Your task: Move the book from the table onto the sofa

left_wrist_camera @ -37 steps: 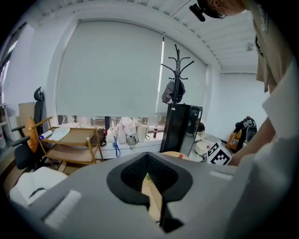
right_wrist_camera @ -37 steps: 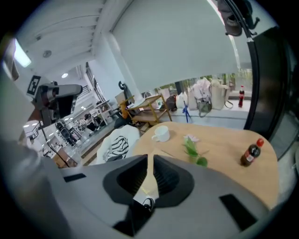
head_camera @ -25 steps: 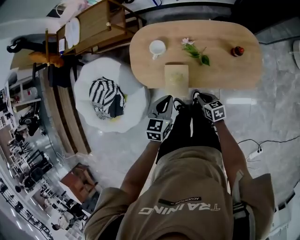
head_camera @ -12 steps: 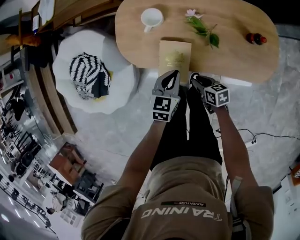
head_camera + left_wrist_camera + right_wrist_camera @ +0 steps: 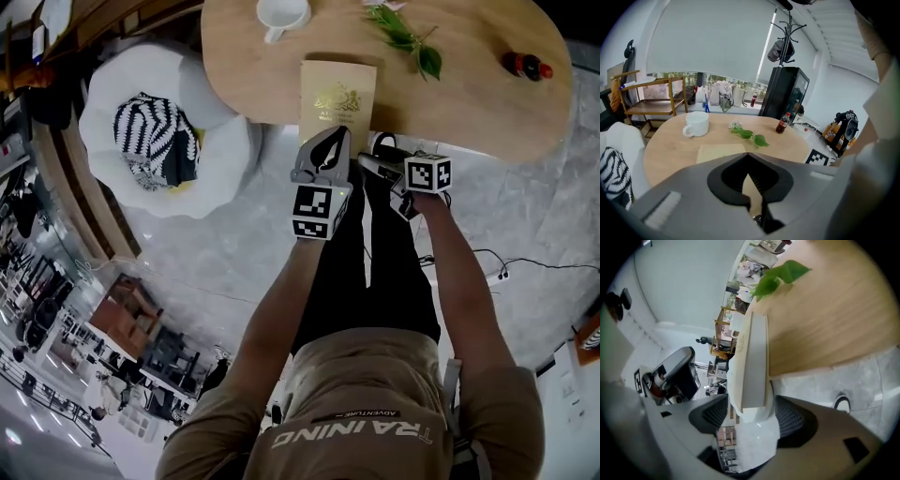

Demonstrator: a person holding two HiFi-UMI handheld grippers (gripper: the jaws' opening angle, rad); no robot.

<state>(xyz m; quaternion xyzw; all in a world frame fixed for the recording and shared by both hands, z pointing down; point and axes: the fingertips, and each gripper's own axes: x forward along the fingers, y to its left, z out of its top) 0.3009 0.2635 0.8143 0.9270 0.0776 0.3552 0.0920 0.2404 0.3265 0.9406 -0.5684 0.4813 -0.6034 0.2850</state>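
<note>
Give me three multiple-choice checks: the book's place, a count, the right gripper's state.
1. Where does the tan rectangular book lie? A. near edge of the oval wooden table B. white sofa C. floor
2. How many other things stand on that table? A. one B. three C. five
3. The right gripper is: A. shut, empty B. out of every view C. open, book's edge between its jaws
Key: 1 A, it overhangs the table's edge; 2 B, white mug, green leafy sprig, red-capped dark bottle; 3 C, jaws have just been opening, pads clear of the book.

Tan book, white cup, black-and-white striped cloth.
</note>
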